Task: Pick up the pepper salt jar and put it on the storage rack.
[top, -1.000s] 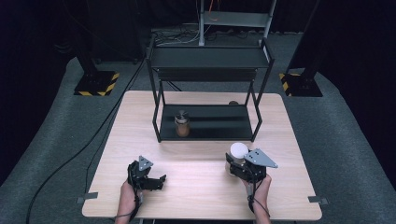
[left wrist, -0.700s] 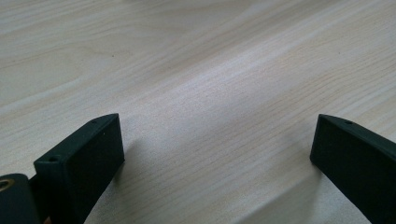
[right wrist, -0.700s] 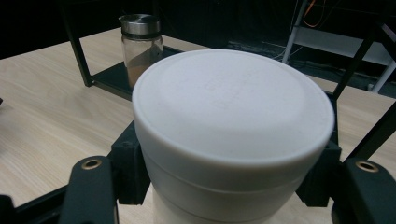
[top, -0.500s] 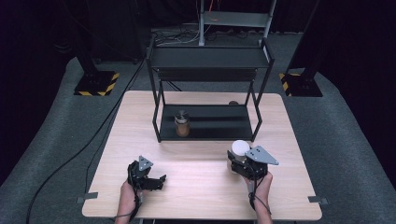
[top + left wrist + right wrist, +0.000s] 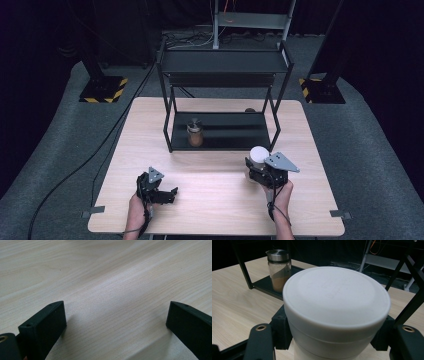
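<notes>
My right gripper [image 5: 261, 169] is shut on a white round-lidded container [image 5: 258, 154], held upright just above the table [image 5: 210, 210], right of centre, in front of the black rack [image 5: 225, 62]. In the right gripper view the container [image 5: 337, 305] sits between the jaws, which press its sides below the lid. A glass spice jar [image 5: 195, 133] with a metal cap and brown contents stands on the rack's lower shelf, toward its left; it appears beyond the container as the spice jar [image 5: 278, 270]. My left gripper [image 5: 166, 192] rests low over the table's front left, open, with bare wood between its jaws [image 5: 116, 320].
The two-tier black rack spans the table's middle back; its lower shelf [image 5: 235, 131] is bare right of the jar, and its front right post [image 5: 274, 131] stands just beyond the container. A small dark object [image 5: 249, 110] lies behind the rack.
My right gripper has edged the white container slightly forward, toward the rack. The left gripper has stayed where it was.
</notes>
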`<state>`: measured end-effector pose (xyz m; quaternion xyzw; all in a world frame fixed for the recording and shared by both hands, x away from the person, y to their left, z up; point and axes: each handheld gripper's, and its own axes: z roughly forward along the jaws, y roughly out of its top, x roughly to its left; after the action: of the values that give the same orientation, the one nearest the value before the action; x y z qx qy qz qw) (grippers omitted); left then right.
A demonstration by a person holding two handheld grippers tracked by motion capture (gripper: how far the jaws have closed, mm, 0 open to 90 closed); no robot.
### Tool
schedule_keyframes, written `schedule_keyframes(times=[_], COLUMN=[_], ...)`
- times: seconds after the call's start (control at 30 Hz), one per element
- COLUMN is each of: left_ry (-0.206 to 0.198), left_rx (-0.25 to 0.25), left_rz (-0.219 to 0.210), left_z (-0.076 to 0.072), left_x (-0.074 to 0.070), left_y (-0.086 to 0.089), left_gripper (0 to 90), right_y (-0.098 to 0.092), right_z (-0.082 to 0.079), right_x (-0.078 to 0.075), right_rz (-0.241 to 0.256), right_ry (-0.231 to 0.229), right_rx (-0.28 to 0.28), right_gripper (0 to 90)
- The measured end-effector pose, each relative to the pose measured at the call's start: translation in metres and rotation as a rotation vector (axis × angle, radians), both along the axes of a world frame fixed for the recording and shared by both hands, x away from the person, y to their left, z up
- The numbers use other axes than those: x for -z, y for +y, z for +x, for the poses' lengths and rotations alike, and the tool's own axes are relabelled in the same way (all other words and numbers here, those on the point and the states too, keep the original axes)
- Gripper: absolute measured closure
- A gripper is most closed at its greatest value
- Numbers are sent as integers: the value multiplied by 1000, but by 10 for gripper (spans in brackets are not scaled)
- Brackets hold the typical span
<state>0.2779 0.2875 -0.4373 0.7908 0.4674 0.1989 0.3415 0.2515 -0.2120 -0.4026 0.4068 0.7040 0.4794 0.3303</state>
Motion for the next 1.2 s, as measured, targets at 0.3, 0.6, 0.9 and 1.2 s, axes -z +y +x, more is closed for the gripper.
schedule_keyframes(times=[0.3,0.6,0.9,1.2], left_ry=[0,0,1,1], left_rx=[-1,1,3,5], left_rz=[-1,0,2,3], left_z=[0,0,0,0], left_x=[0,0,0,0], left_y=[0,0,0,0], left_gripper=[24,25,25,27], right_y=[1,-1,-1,0], right_z=[7,11,17,23], right_x=[-2,-3,-5,-8], right_rz=[-2,-2,1,-5], right_ry=[3,2,4,5], right_rx=[1,12,18,20], right_gripper=[333,333,333,333])
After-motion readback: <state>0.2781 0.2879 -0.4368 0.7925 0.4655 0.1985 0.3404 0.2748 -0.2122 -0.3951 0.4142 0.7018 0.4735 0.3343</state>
